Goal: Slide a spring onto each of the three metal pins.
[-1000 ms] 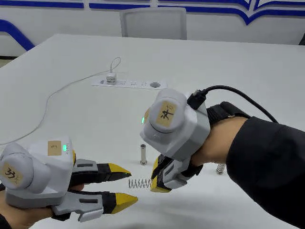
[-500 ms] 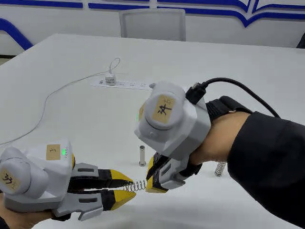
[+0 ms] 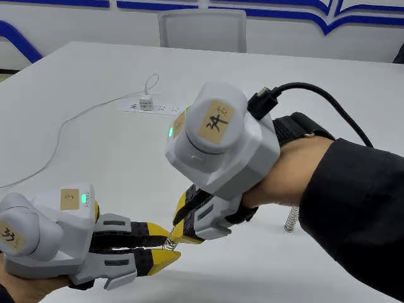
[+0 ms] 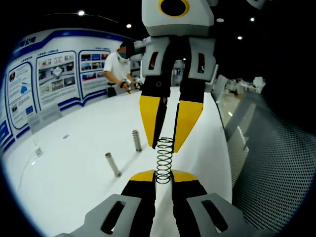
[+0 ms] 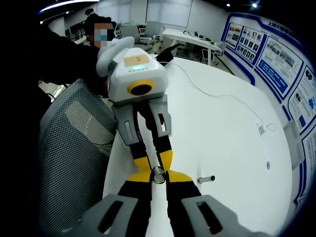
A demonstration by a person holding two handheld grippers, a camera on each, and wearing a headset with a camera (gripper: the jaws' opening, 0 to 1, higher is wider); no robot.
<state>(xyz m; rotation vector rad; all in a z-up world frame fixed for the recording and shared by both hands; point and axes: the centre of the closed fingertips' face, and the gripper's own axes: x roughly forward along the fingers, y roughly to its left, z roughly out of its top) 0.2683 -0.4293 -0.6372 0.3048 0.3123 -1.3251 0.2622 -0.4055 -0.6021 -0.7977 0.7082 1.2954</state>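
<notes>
- The spring [image 4: 164, 159] is up off the white table [image 3: 95, 158]. It is held between the two grippers, which point at each other tip to tip.
- The left gripper [image 4: 157, 177] has its jaws nearly together and pinches one end of the spring.
- The right gripper [image 5: 158, 177] has narrow jaws too and pinches the other end.
- In the head view the spring is just a tiny bit of coil between the yellow tips, under the right gripper's big grey body.
- The left gripper view shows the spring from the side, with all its coils in a row. The right gripper view shows it end-on, as a small ring.
- The left gripper view also shows a bare metal pin [image 4: 113, 164] standing on the table, off to one side of the held spring. A second spring [image 4: 137, 140] stands up a little past the pin.
- The right gripper view shows the pin near the tips and a mesh chair [image 5: 74, 128] at the table's edge.
- The head view shows a power strip [image 3: 148, 104] farther back, well apart from the grippers.
</notes>
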